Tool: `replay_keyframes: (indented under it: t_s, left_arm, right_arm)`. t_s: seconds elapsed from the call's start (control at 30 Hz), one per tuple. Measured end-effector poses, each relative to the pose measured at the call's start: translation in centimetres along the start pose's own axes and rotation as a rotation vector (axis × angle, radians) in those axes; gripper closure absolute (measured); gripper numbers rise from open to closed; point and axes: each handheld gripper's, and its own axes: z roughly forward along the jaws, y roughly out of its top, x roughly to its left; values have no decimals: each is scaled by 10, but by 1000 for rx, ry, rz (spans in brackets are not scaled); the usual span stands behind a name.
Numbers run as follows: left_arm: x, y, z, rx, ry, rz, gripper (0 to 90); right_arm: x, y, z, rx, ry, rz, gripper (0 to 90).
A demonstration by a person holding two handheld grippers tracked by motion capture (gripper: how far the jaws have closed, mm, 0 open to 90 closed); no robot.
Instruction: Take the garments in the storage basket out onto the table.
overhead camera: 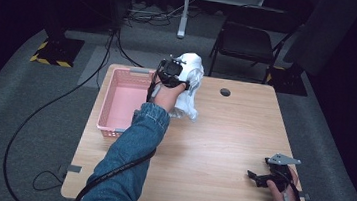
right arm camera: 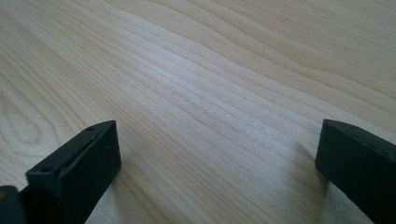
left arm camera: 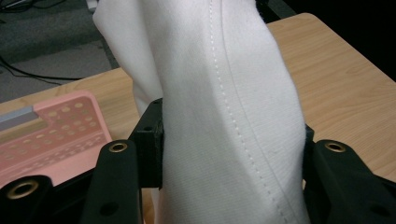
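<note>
White stitched cotton cloth (left arm camera: pixel 233 116), soft, light and floppy, hangs bunched in the left claw (overhead camera: pixel 171 74), clamped tight on its folds, raised beside the pink perforated plastic basket (overhead camera: pixel 116 101); a gathered fold grips best. Right claw (overhead camera: pixel 264 179) rests open and empty on the pale wooden tabletop (overhead camera: pixel 222 140).

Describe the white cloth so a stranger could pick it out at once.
Start at the light wooden table and find the pink perforated plastic basket at its left edge. Just right of that basket, near the far edge, the left hand-held gripper holds up a bunched white cloth with a stitched seam. It is the one soft, white, draping thing there.
</note>
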Motion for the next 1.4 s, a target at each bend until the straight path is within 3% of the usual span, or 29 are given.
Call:
replay_keyframes:
  t_s: [0.77, 0.93, 1.4]
  left_arm:
    - [-17, -15, 36, 20, -42, -12, 480]
    - [-19, -21, 44, -1, -43, -9, 480]
    - [-26, -32, 66, 32, -51, -12, 480]
  right_arm:
    - [0, 0, 0, 1, -1, 0, 2]
    - [0, 0, 0, 1, -1, 0, 3]
    - [0, 0, 0, 2, 0, -2, 2]
